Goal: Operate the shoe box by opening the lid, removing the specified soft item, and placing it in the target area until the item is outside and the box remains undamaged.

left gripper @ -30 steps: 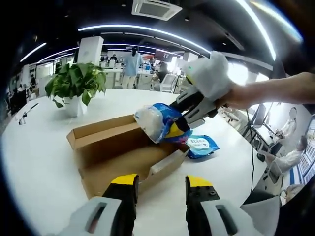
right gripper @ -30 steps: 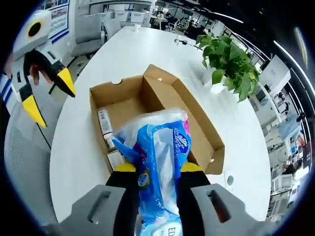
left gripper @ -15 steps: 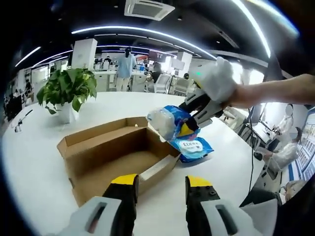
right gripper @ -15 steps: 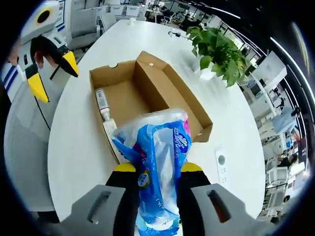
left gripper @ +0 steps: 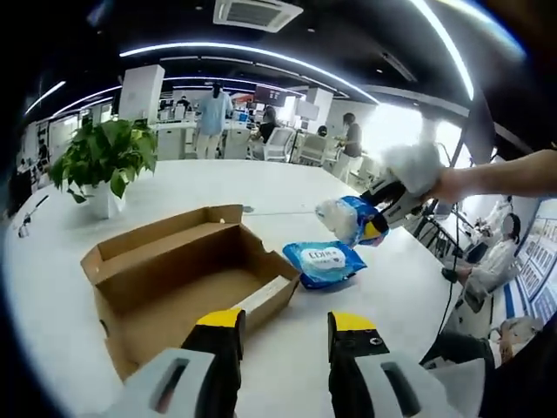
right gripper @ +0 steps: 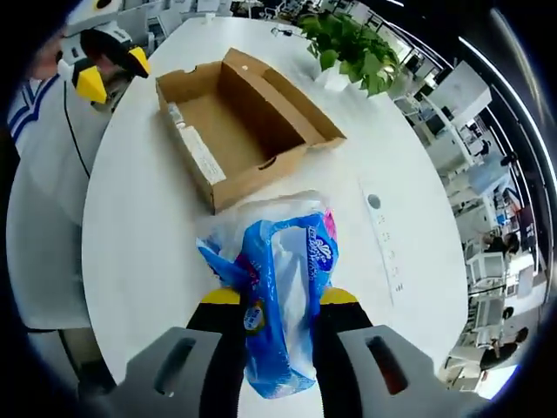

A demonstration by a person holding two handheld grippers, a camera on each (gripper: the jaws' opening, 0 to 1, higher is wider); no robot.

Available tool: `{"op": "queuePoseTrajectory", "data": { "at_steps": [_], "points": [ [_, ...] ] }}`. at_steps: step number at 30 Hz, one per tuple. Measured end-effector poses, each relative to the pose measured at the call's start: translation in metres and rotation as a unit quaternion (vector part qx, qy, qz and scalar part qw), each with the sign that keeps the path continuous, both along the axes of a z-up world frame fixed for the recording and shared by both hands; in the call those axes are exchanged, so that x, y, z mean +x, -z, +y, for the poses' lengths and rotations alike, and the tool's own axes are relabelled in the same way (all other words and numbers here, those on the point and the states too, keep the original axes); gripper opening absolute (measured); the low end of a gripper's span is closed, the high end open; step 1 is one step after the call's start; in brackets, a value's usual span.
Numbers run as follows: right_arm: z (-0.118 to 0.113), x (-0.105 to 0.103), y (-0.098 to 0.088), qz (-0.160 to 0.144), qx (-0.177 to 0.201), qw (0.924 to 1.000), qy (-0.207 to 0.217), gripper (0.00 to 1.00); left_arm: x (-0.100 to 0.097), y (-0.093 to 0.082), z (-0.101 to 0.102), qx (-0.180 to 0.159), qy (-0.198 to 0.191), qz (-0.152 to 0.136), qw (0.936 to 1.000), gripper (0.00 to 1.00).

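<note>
An open brown cardboard shoe box (left gripper: 174, 279) (right gripper: 239, 117) lies on the white table, lid off, with a white strip-like item (right gripper: 202, 154) along one inner wall. My right gripper (right gripper: 278, 298) (left gripper: 383, 207) is shut on a soft blue-and-white plastic pack (right gripper: 280, 279) (left gripper: 348, 218), held in the air off the box's end, above the table. A second blue soft pack (left gripper: 325, 261) lies flat on the table beside the box. My left gripper (left gripper: 287, 326) (right gripper: 109, 65) stands open near the box's front side with nothing between its fingers.
A potted green plant (left gripper: 94, 158) (right gripper: 348, 52) stands behind the box. A white socket strip (right gripper: 385, 235) is set into the table (left gripper: 287, 187). Office chairs, desks and people fill the room beyond the table's edge. A person's arm (left gripper: 496, 174) holds the right gripper.
My right gripper has carried the soft pack from above the box out past its end, over the bare table. The left gripper stays open; its view has swung slightly.
</note>
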State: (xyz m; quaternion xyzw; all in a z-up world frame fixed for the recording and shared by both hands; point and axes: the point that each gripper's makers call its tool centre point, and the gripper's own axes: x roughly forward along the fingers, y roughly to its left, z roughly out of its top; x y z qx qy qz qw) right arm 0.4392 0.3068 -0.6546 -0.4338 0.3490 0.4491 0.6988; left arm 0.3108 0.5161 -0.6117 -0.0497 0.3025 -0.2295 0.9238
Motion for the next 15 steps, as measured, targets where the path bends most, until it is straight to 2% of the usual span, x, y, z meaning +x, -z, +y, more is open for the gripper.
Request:
{"op": "queuePoseTrajectory", "data": {
  "at_steps": [5,11,15],
  "points": [
    [-0.044,-0.012,0.004,0.003,-0.009,0.9996,0.028,0.25,0.003,0.0,-0.013,0.01,0.018,0.002,0.9998,0.38],
    [-0.078,-0.028,0.01,0.01,-0.012,0.9986,0.05,0.25,0.003,-0.002,-0.029,0.016,0.029,0.003,0.9994,0.38],
    [-0.094,-0.031,0.018,0.016,-0.012,0.9981,0.058,0.25,0.002,0.0,-0.039,0.019,0.034,0.008,0.9992,0.38]
  ]
}}
